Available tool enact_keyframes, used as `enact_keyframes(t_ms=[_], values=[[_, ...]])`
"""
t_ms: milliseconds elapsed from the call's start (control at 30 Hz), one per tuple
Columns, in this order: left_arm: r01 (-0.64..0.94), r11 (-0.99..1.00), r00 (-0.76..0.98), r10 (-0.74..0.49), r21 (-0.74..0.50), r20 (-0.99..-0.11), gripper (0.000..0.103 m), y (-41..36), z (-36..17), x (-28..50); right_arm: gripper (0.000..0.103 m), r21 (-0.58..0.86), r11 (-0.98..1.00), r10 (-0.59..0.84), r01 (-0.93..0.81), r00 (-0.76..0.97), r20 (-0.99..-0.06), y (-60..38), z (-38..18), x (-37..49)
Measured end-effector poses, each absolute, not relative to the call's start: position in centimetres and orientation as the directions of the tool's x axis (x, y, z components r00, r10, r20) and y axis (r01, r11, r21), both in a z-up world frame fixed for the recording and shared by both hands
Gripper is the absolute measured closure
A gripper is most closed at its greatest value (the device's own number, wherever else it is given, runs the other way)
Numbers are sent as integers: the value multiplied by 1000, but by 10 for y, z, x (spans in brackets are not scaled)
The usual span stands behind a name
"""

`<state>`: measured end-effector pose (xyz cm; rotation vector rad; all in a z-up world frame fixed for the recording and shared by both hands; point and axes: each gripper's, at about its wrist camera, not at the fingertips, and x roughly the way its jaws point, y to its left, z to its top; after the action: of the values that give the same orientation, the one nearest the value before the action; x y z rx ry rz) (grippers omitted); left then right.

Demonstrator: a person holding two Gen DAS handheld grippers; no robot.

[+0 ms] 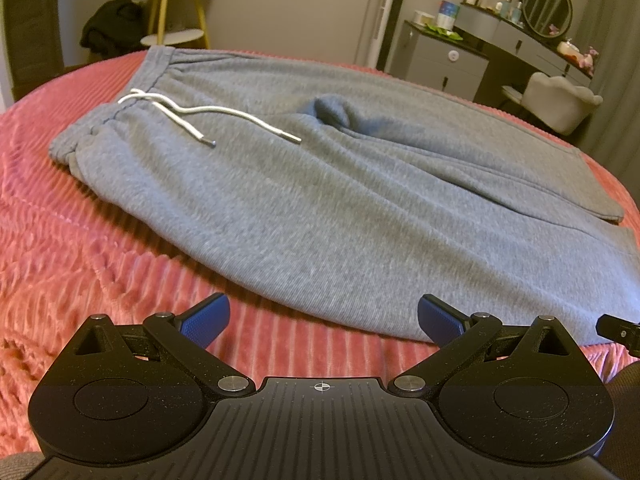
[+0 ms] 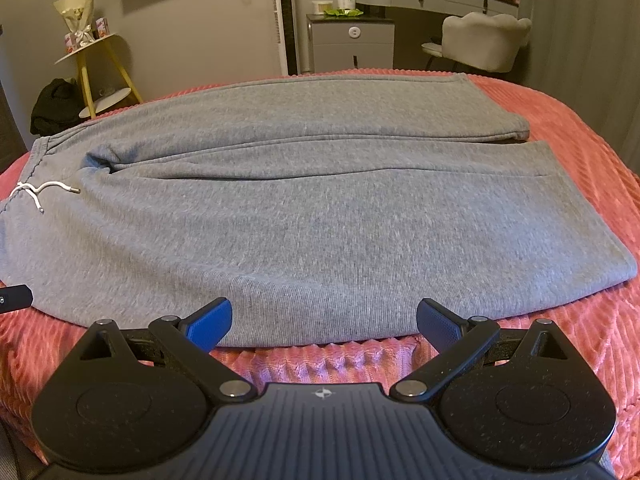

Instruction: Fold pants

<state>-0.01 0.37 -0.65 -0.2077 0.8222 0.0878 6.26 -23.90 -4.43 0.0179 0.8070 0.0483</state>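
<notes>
I see the grey pants (image 2: 304,216) spread flat on the pink bedspread (image 1: 80,240), waistband and white drawstring (image 1: 208,120) at their left end, leg hems at their right. My left gripper (image 1: 323,320) and right gripper (image 2: 324,322) both hang spread wide and empty just short of the pants' near edge. Bare bedspread borders that edge and the hems.

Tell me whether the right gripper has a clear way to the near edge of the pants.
Probably yes. The right gripper is open just short of the grey pants; only bare pink bedspread lies between them.
</notes>
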Motion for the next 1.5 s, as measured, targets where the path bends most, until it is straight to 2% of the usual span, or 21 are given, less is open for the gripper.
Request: enact_keyframes(t_ms=[1167, 1500], values=[[-159, 975, 670, -7, -153, -742, 0, 3, -2, 1, 4, 48, 998, 69, -49, 674, -735, -239, -48, 67], [-165, 972, 649, -21, -168, -760, 0, 4, -1, 7, 4, 111, 993, 107, -34, 643, -759, -247, -50, 80]])
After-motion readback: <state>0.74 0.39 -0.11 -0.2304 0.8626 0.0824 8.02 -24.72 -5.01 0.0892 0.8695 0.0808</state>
